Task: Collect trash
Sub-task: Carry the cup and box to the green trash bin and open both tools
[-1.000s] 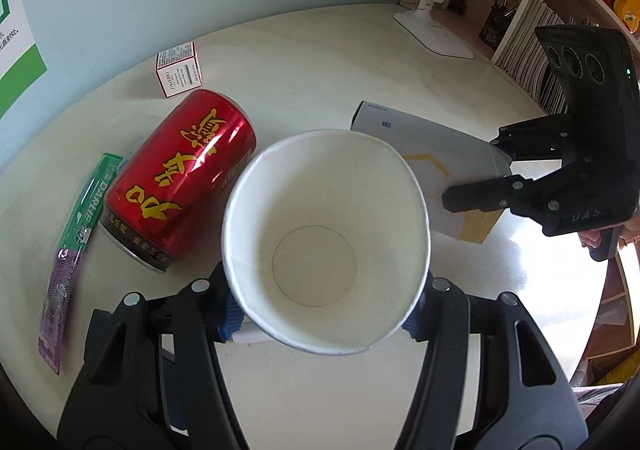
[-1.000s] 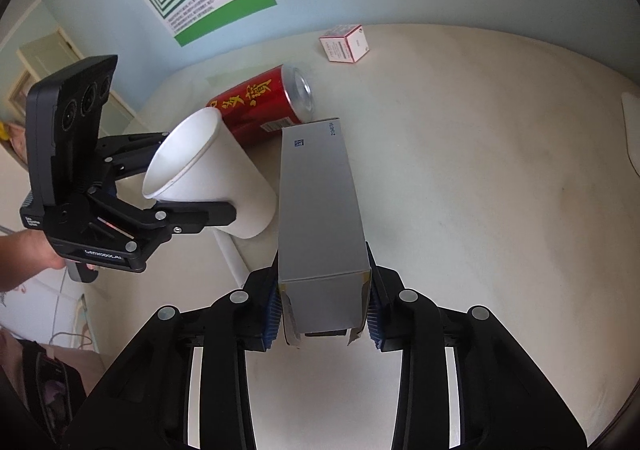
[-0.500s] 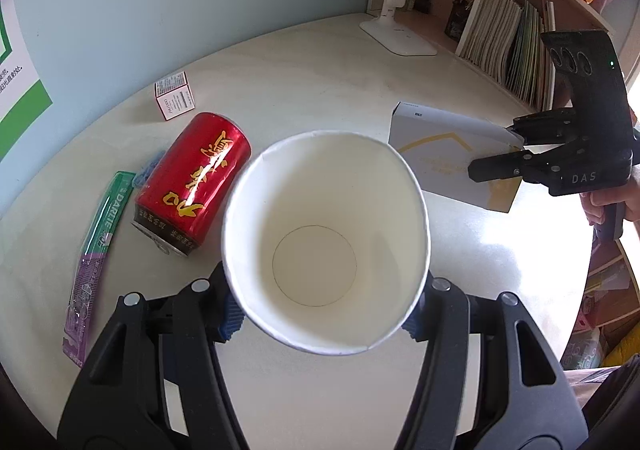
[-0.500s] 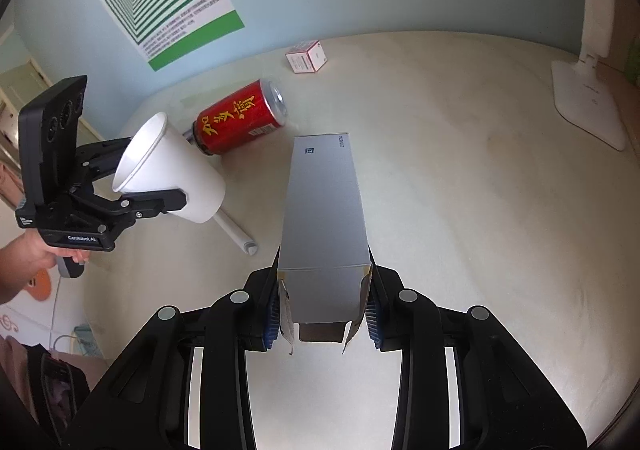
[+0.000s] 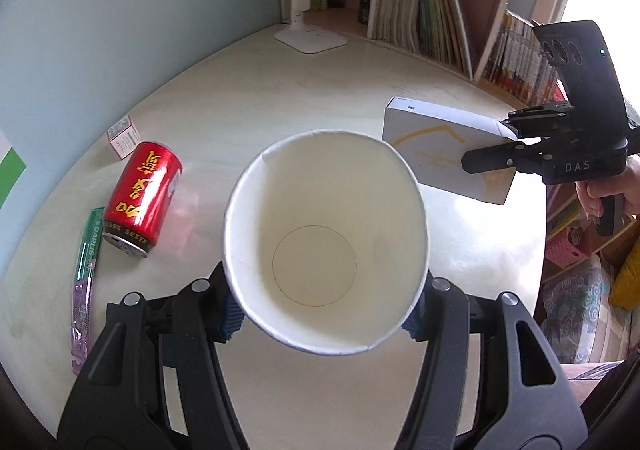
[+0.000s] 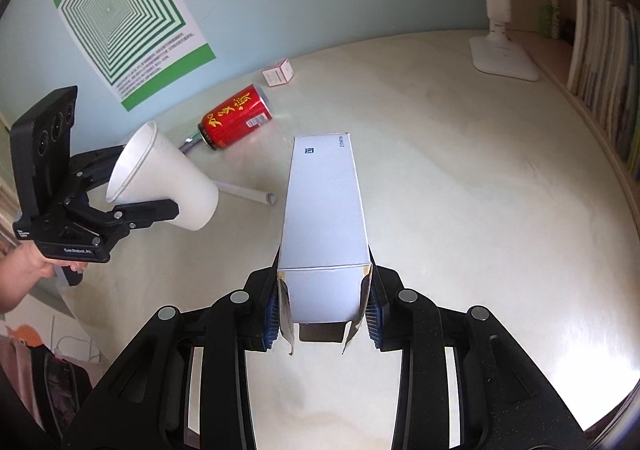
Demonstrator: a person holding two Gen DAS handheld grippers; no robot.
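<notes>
Cup (image 5: 326,238): white paper cone | box (image 6: 324,209): grey rectangular carton

The pale round desk (image 6: 460,177) carried a red drink can (image 6: 236,117) lying on its side, a small white box (image 6: 278,72) beyond it, a white tube (image 6: 248,193) nearer, a green-purple sachet (image 5: 86,274) left, and a white lamp base (image 6: 502,57) far right.
</notes>
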